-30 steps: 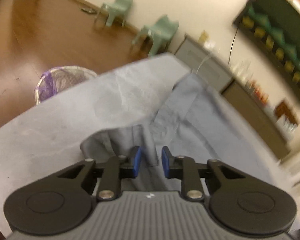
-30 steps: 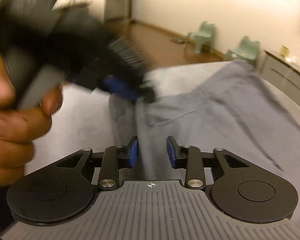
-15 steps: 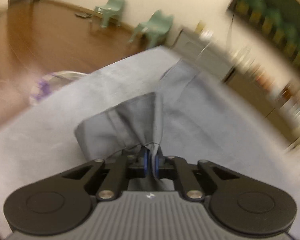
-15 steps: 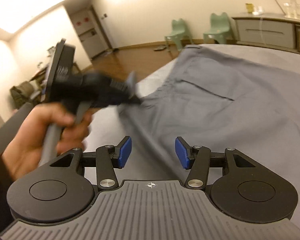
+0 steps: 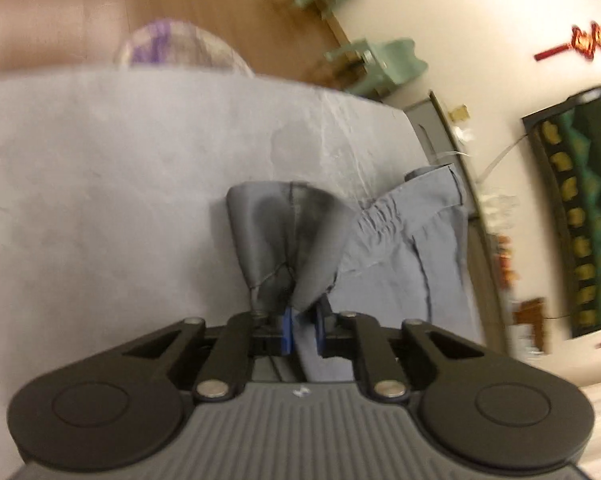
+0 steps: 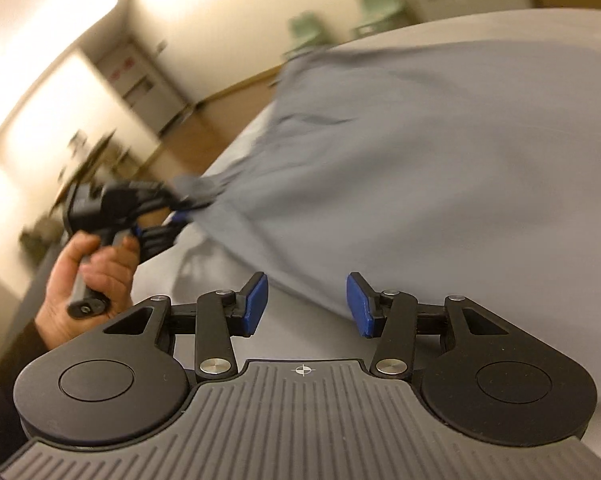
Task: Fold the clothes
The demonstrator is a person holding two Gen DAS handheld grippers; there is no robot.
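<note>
Taking the pale, faintly creased table cover (image 5: 120, 184) as the landmark and reading from its left, the left gripper (image 5: 301, 330) has its blue pads pinched on a bunched corner of the smooth grey-blue garment (image 5: 400, 248), jaws nearly closed though just eased slightly wider, the cloth rising off the cover in a puckered cone beside a gathered waistband. Further right, the garment spreads flat over the cover, and the right gripper (image 6: 306, 306) hovers over its near hem, jaws about half apart, gripping nothing.
</note>
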